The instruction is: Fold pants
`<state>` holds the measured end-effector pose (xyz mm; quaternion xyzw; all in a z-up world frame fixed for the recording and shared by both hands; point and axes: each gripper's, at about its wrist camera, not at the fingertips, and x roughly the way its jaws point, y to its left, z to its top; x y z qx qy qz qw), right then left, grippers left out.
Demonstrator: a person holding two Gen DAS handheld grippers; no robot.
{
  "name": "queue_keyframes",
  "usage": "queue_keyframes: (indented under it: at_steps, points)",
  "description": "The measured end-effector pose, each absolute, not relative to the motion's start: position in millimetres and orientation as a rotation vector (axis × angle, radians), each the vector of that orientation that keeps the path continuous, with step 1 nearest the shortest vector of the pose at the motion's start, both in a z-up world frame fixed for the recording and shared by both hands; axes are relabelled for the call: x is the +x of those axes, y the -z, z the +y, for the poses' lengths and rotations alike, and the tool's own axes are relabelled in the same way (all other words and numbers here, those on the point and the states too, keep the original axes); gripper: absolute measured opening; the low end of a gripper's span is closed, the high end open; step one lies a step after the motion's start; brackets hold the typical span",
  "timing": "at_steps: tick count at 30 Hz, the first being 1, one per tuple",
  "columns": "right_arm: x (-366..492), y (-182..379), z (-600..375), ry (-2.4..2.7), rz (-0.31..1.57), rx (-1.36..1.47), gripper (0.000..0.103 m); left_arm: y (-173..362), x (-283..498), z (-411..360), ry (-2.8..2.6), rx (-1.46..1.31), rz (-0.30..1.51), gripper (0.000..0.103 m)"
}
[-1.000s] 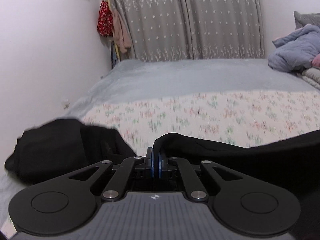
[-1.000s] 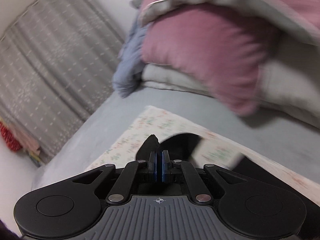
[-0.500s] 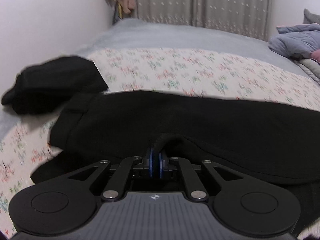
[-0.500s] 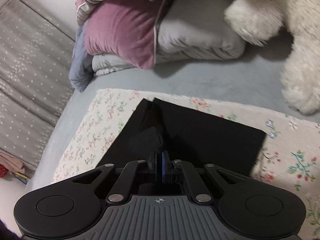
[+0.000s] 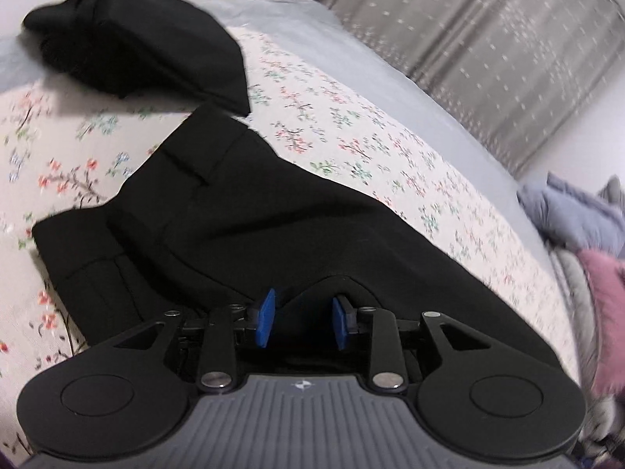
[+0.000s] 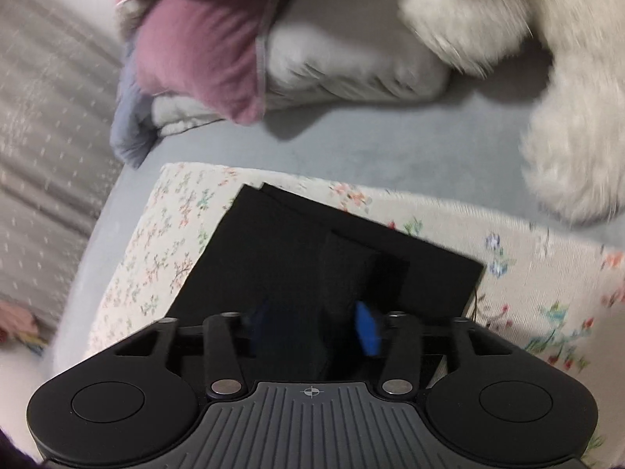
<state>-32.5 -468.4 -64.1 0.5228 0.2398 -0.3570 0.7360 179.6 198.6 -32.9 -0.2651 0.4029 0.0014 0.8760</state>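
Note:
Black pants (image 5: 250,211) lie flat on a floral sheet (image 5: 351,148), waistband end to the left in the left wrist view. My left gripper (image 5: 302,322) is open just above the near edge of the pants, a small hump of fabric between its blue pads. In the right wrist view the leg ends (image 6: 312,250) lie stacked on the floral sheet (image 6: 156,242). My right gripper (image 6: 312,330) is open over the cloth; a raised fold of fabric stands between its pads and hides the left one.
A separate folded black garment (image 5: 136,39) lies at the far left of the bed. Pink and grey pillows (image 6: 242,51) and a white plush toy (image 6: 547,90) sit beyond the leg ends. Grey curtains (image 5: 488,31) hang behind the bed.
Both grippers were shut on the pants and carried them down onto the sheet. Now both have opened and let the fabric go; the pants lie laid out.

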Motion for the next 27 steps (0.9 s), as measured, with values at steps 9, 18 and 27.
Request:
queue_keyframes:
  at_steps: [9,18,27]
  points:
    - [-33.3,69.4,-475.8,0.834,0.559,1.107,0.023,25.6,144.3,221.1,-0.04,-0.696,0.788,0.03]
    - [-33.1,59.7,-472.7,0.83,0.559,1.018,0.011,43.1,139.1,248.9,-0.047,-0.874,0.838,0.046]
    - [-35.2,62.3,-470.4,0.827,0.556,1.04,0.011,46.7,171.2,249.6,-0.22,-0.714,0.838,0.0]
